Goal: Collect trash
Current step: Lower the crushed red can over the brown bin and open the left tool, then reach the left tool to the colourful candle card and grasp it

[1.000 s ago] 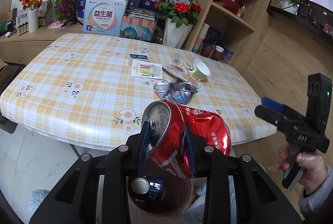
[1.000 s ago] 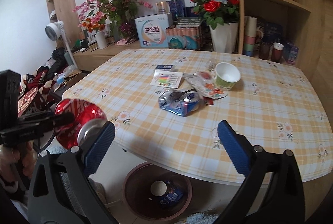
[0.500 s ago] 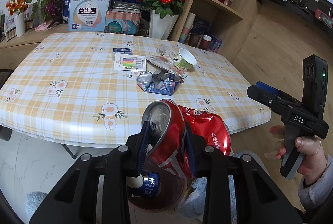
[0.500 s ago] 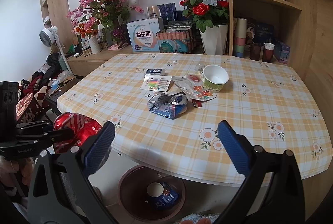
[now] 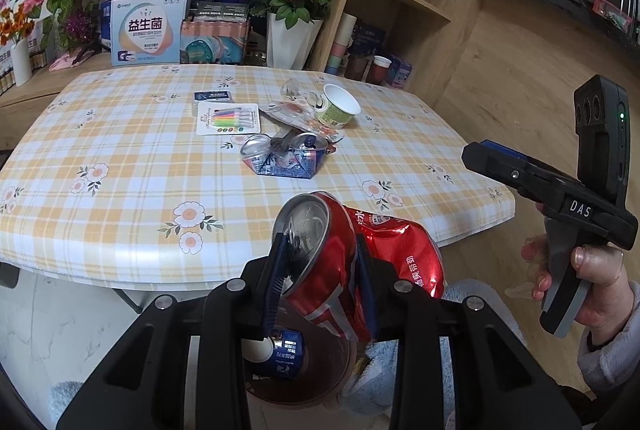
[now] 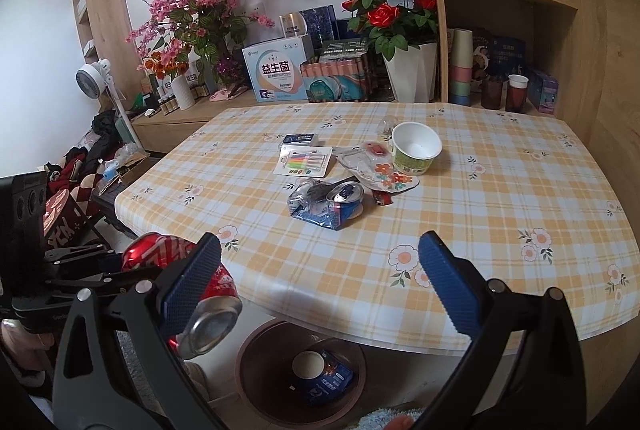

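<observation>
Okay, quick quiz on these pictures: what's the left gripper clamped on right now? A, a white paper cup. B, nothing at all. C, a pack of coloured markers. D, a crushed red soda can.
D: in the left wrist view the left gripper has its blue pads pressed against both sides of the crushed red soda can, above the brown bin on the floor.

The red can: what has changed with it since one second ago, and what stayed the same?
The left gripper has carried the crushed red can off the table edge toward the brown bin, closer above it. The grip has not changed. The right gripper stays open and empty; the blue can, paper cup and wrappers lie as before.
</observation>
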